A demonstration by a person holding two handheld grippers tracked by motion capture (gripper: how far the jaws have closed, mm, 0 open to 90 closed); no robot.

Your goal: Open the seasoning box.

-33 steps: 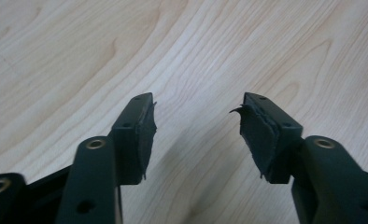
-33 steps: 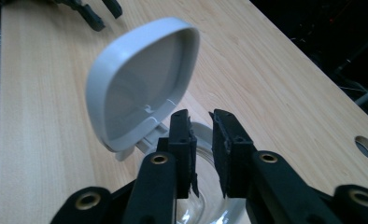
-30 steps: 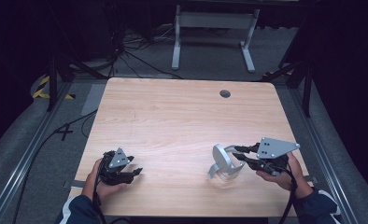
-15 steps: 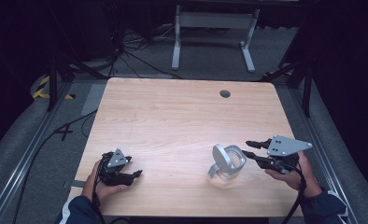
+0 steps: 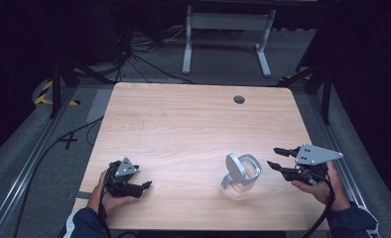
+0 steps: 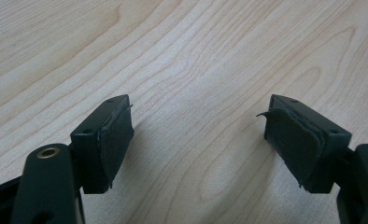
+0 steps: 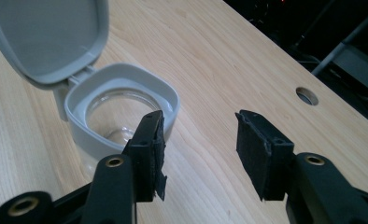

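— High view first: what did we see on the wooden table?

— We saw a clear glass jar with a grey rim standing toward the near right part of the table, its grey hinged lid flipped up and leaning to the jar's left. The right gripper was just beside the jar on its right, apart from it, jaws spread and holding nothing, with the grey three-cornered plate on top and the person's right hand behind it. The left gripper lay low near the table's front left edge, in the left hand, well apart from the jar. A round cable hole sat near the far edge.

— And in the left gripper view?

— We found the two black jaws wide apart over bare wood grain, the left gripper released, its worn pads peeling a little at the edges.

— What about the right gripper view?

— We saw the right gripper with its jaws parted and nothing between them. The jar stood just beyond the left jaw, which overlapped its rim in the picture; we could not tell whether they touched. The lid stood up behind it, and the cable hole showed farther off.
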